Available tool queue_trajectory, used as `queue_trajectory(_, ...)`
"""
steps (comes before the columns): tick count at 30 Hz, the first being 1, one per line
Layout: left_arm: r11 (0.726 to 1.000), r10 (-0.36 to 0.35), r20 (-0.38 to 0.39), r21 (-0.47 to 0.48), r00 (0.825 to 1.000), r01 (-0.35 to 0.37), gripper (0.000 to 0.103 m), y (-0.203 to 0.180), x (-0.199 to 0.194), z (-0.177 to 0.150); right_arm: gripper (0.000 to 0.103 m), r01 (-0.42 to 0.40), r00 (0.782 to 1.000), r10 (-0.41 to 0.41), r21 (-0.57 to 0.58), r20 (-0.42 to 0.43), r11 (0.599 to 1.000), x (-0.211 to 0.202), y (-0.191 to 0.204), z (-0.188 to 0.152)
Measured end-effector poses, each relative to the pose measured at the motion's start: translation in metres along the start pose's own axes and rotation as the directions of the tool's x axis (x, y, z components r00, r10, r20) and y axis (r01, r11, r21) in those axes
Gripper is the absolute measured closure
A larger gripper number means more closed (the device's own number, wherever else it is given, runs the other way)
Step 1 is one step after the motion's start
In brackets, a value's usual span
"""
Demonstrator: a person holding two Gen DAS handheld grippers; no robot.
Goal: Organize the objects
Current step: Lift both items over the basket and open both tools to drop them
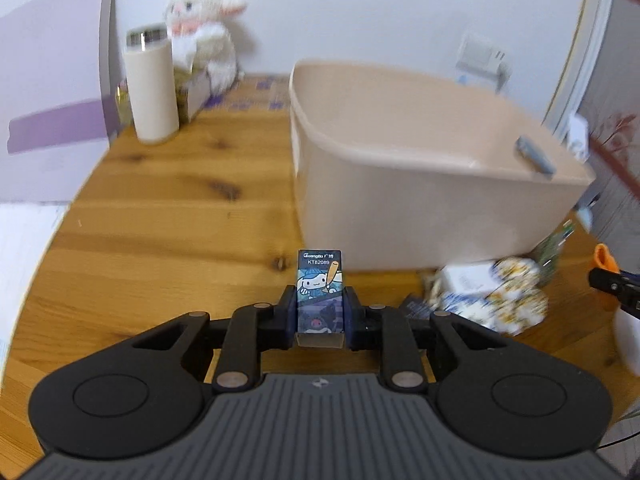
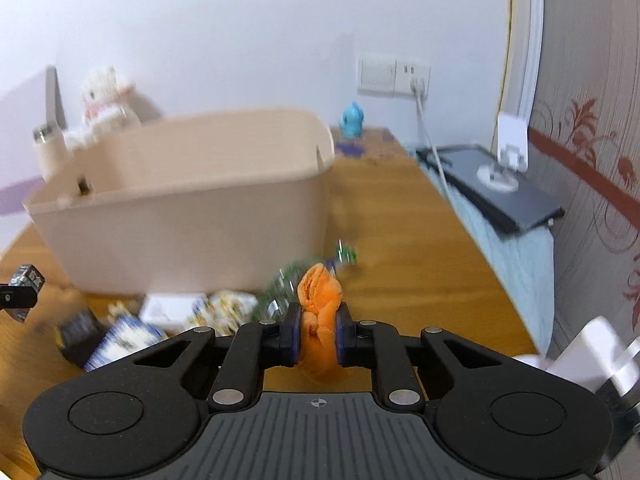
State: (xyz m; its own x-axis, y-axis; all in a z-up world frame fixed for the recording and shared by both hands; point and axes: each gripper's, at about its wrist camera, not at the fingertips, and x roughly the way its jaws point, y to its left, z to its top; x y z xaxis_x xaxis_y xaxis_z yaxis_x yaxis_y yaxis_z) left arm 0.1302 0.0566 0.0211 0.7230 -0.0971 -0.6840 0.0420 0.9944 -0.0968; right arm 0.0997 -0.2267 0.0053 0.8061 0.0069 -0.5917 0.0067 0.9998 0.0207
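Note:
My left gripper (image 1: 320,312) is shut on a small cartoon-printed box (image 1: 321,292) and holds it above the wooden table, just in front of the beige plastic bin (image 1: 400,200). My right gripper (image 2: 318,330) is shut on a crumpled orange cloth (image 2: 320,292), to the right of the bin (image 2: 192,220). The orange cloth and the right gripper's tip also show at the right edge of the left wrist view (image 1: 606,268). The left gripper with its box shows at the left edge of the right wrist view (image 2: 24,284). A small grey object (image 1: 534,155) rests on the bin's right rim.
Loose packets and small boxes (image 1: 488,300) lie in front of the bin (image 2: 160,316). A cream flask (image 1: 150,84) and a white plush toy (image 1: 204,28) stand at the back left. A blue figurine (image 2: 352,120), a wall socket with a cable (image 2: 416,80) and a dark tray (image 2: 500,188) are to the right.

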Motion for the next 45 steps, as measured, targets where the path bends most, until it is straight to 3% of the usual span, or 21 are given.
queue_trajectory(6,0.999,-0.022,0.148,0.04,0.989,0.016,0.078,-0.012,-0.044,0.027,0.087,-0.015,0.994,0.02,-0.048,0.109,0.999,-0.018,0.015,0.032)
queue_trajectory(12,0.997,-0.031,0.219,0.073,0.975,0.015,0.078,-0.03,-0.048,0.063,0.087,-0.031,0.983,0.044,-0.073,0.179,0.997,-0.016,0.031,0.067)
queue_trajectory(17,0.997,-0.053,0.183,0.07,0.982,0.041,0.078,-0.044,-0.019,0.091,0.087,-0.034,0.982,0.052,-0.1,0.182,0.994,0.002,0.044,0.086)
queue_trajectory(21,0.996,-0.066,0.119,0.075,0.991,0.057,0.078,-0.051,0.019,0.102,0.087,-0.032,0.991,0.045,-0.103,0.129,0.994,0.03,0.051,0.092)
queue_trajectory(29,0.992,0.002,0.009,0.127,1.0,-0.003,0.078,-0.059,0.079,0.101,0.087,0.009,1.0,-0.009,-0.121,-0.002,0.993,0.082,0.06,0.084)
queue_trajectory(31,0.991,0.01,-0.013,0.135,1.0,-0.008,0.078,-0.059,0.087,0.099,0.082,0.008,1.0,-0.011,-0.127,-0.021,0.992,0.087,0.063,0.08)
queue_trajectory(32,0.991,0.01,-0.022,0.133,1.0,-0.007,0.078,-0.058,0.09,0.098,0.069,0.007,1.0,-0.01,-0.129,-0.021,0.992,0.087,0.063,0.079)
queue_trajectory(34,0.992,0.012,-0.027,0.124,1.0,-0.008,0.077,-0.056,0.091,0.096,0.059,0.003,1.0,-0.005,-0.131,-0.012,0.991,0.085,0.064,0.078)
queue_trajectory(35,0.992,0.006,-0.025,0.126,1.0,-0.003,0.075,-0.056,0.089,0.096,0.054,0.003,1.0,-0.003,-0.134,-0.001,0.991,0.081,0.065,0.077)
queue_trajectory(38,0.99,-0.024,-0.001,0.139,1.0,0.024,0.054,-0.058,0.074,0.095,0.046,0.004,1.0,0.0,-0.139,0.025,0.99,0.068,0.065,0.079)
queue_trajectory(39,0.99,-0.016,0.009,0.139,1.0,0.015,0.03,-0.061,0.068,0.094,0.04,0.009,0.999,-0.004,-0.138,0.034,0.99,0.062,0.064,0.079)
queue_trajectory(40,0.991,0.008,0.031,0.133,0.999,-0.013,0.015,-0.062,0.062,0.093,0.038,0.012,0.999,-0.006,-0.137,0.046,0.991,0.056,0.064,0.079)
queue_trajectory(42,0.989,0.03,0.085,0.141,0.996,-0.042,0.014,-0.064,0.048,0.091,0.033,0.014,0.998,-0.005,-0.136,0.066,0.991,0.043,0.063,0.079)
queue_trajectory(45,0.988,0.033,0.098,0.146,0.995,-0.047,0.014,-0.063,0.034,0.088,0.026,0.014,0.996,-0.003,-0.136,0.085,0.991,0.024,0.061,0.076)
